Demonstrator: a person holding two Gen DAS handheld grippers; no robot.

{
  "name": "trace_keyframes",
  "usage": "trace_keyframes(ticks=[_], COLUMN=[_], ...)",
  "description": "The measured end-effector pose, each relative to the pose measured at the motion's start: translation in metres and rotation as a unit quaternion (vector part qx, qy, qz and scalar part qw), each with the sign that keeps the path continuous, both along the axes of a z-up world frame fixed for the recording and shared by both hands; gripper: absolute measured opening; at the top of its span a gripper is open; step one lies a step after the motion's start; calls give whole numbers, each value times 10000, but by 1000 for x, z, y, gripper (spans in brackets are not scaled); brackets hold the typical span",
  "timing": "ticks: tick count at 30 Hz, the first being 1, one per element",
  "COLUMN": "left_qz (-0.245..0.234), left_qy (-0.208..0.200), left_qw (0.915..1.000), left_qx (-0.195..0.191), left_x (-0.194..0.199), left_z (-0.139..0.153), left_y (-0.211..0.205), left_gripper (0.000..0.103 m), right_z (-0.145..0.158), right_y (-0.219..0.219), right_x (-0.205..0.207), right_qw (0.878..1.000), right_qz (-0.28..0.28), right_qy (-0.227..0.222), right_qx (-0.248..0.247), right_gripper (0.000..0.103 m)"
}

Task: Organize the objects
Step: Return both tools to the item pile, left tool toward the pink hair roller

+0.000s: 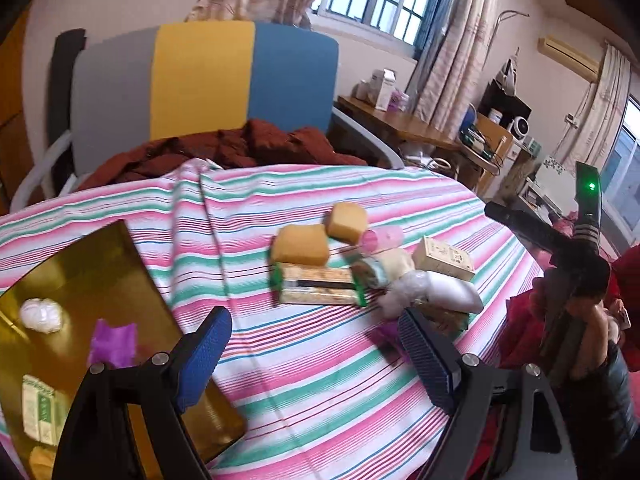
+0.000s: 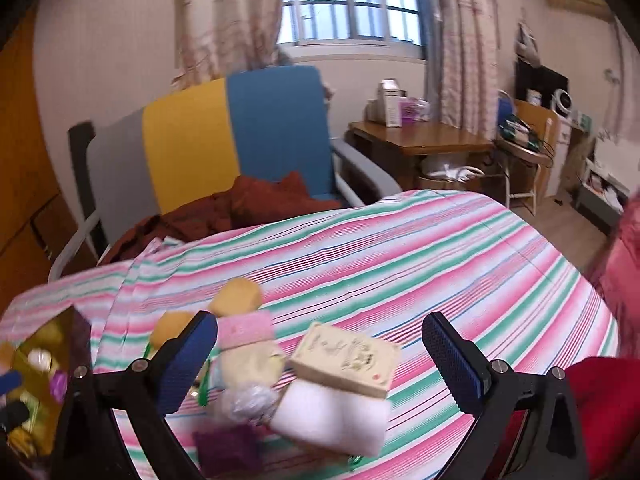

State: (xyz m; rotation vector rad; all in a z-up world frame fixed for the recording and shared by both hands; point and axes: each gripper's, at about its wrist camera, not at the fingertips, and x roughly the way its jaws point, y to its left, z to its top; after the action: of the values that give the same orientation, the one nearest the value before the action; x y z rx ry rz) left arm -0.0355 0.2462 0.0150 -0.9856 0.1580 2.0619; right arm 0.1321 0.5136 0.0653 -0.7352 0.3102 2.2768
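A pile of small objects lies on the striped tablecloth (image 1: 320,360): two yellow sponges (image 1: 301,245), a pink cup (image 1: 382,237), a green-edged packet (image 1: 318,285), a cream box (image 1: 442,258) and a white pack (image 1: 448,292). A gold tray (image 1: 92,280) at the left holds a white ball (image 1: 41,315), a purple wrapper (image 1: 114,340) and a small packet (image 1: 40,412). My left gripper (image 1: 316,356) is open and empty, above the cloth in front of the pile. My right gripper (image 2: 320,356) is open, above the cream box (image 2: 346,360) and the white pack (image 2: 332,416).
A chair (image 1: 204,84) with grey, yellow and blue panels holds dark red cloth (image 1: 240,148) behind the table. A wooden desk (image 2: 420,140) with boxes stands at the back right. The right gripper's body (image 1: 576,260) shows at the table's right edge.
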Motion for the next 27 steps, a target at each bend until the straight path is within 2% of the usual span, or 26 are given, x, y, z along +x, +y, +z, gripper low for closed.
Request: trace_keyframes(ticks=[1,2,4,8,14,19,22,25,27], left_qz=[-53,-113,-206,-354,-571,-629,-640,-529,-366], left_qy=[-40,-93,-184,-423,-1078,-1154,-1394,-1776,-1849], left_qw=[10000,9999,9996,9984,9925,9911,9873,9814,9807], left_qx=[-25,-33,-98,-147,-113,-215,-406,-496,-511], left_x=[-1,-1,-4,-12,-33,-48,-60,-73,-79], left_z=[-1,-3,-7,-15,-29,-37,-50,-63,-67], left_y=[7,15,28,55,109,157,186,206,216], left_gripper=[87,87,87,86,86,85,85,86,86], right_z=[-2,-3,-5,-21,-22,-23,-24,-25,-26], right_y=[6,14,22,42,41,43,44,45,46], right_x=[4,10,21,31,30,31,32,31,31], right_qw=[9999,9987,9956,9855,9832,9799,9780,9767,9759], right_qz=[-92,-104,-110,-281,-115,30,78,130,167], right_qy=[67,319,699,1044,1164,1259,1307,1325,1326], right_qx=[-102,-371,-606,-1306,-1401,-1549,-1624,-1684,-1725], right_gripper=[103,103,103,103,103,103,103,103,103])
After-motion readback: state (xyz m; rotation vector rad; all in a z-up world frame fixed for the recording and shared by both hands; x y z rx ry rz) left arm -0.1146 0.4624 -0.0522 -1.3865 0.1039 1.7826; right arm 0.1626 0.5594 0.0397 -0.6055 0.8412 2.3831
